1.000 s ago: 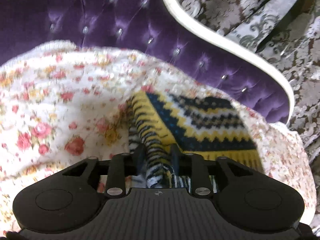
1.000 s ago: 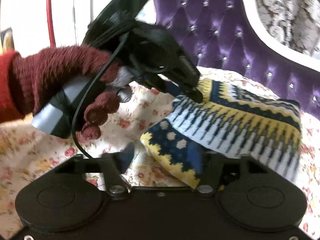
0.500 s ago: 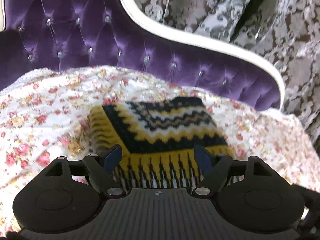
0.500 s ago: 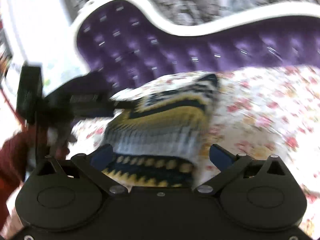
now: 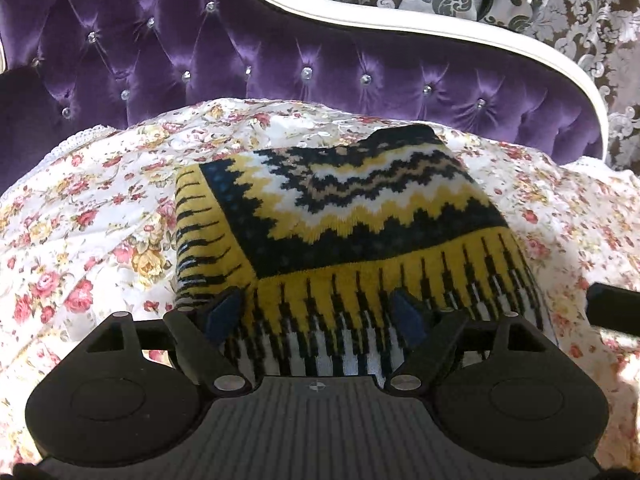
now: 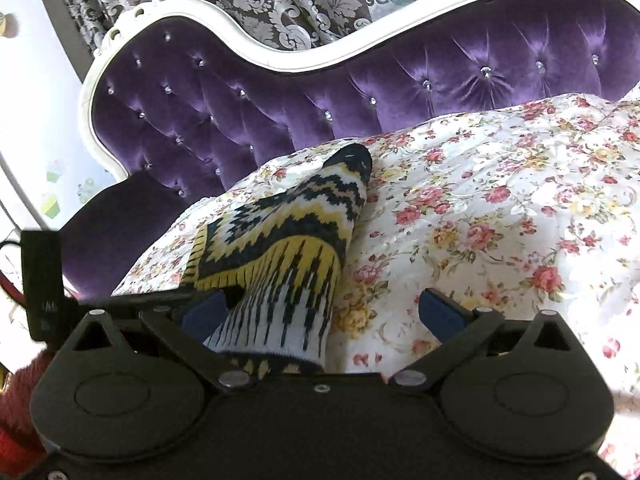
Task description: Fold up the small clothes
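A small knitted garment (image 5: 352, 216) with yellow, black and white zigzags lies folded into a rectangle on the flowered sheet (image 5: 100, 220). My left gripper (image 5: 316, 314) is open over its near striped edge, blue pads apart and pressing nothing. In the right wrist view the same garment (image 6: 288, 240) runs away from me as a narrow wedge. My right gripper (image 6: 322, 312) is open wide, the garment's near corner lying beside its left finger (image 6: 204, 314) and bare sheet under the right one.
The flowered sheet (image 6: 500, 220) covers the seat of a purple tufted sofa (image 6: 280, 104) with a white frame (image 5: 440, 36). Patterned curtains (image 5: 580, 20) hang behind. The left gripper's black body (image 6: 40, 280) and a red sleeve (image 6: 16, 408) sit at the left edge.
Both grippers have let go of the garment and opened. They drew back from it, the right one rolling, and the garment now lies flat and folded on the sheet.
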`<state>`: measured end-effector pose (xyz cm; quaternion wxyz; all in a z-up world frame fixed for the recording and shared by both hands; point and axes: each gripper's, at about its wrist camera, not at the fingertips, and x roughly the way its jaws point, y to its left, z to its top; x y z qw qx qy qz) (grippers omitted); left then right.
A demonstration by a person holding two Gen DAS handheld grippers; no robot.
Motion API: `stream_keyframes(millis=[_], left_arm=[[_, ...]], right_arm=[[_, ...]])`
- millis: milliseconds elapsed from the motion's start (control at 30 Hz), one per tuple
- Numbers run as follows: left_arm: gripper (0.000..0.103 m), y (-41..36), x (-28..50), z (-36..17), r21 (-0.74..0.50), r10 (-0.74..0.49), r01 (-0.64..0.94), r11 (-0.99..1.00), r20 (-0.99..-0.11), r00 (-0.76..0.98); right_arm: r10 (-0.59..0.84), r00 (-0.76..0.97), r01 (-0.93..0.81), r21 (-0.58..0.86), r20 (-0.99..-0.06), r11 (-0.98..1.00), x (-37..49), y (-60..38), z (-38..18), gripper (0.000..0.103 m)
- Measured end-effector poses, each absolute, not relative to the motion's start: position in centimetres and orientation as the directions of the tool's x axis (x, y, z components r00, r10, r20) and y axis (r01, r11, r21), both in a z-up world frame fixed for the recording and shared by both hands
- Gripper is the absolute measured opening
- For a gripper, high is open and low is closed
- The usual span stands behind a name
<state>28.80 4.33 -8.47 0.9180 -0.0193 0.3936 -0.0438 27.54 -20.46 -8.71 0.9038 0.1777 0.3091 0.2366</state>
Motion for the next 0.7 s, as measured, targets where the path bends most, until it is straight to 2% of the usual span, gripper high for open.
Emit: stream_keyframes(millis=[333, 700], left_arm=[[0.080, 3.8, 28.6, -8.7, -0.049, -0.077, 0.060, 0.997, -0.715, 0.695], [0.080, 3.7, 28.5, -8.7, -0.046, -0.076, 0.063, 0.997, -0.714, 0.696]], right_arm=[[0.500, 0.704, -0.278, 0.452, -0.505, 0.847, 32.8, -19.5, -8.2, 0.103], [0.432, 0.643, -0.245, 0.365, -0.632, 0.898, 38.2, -16.6, -10.3, 0.103]])
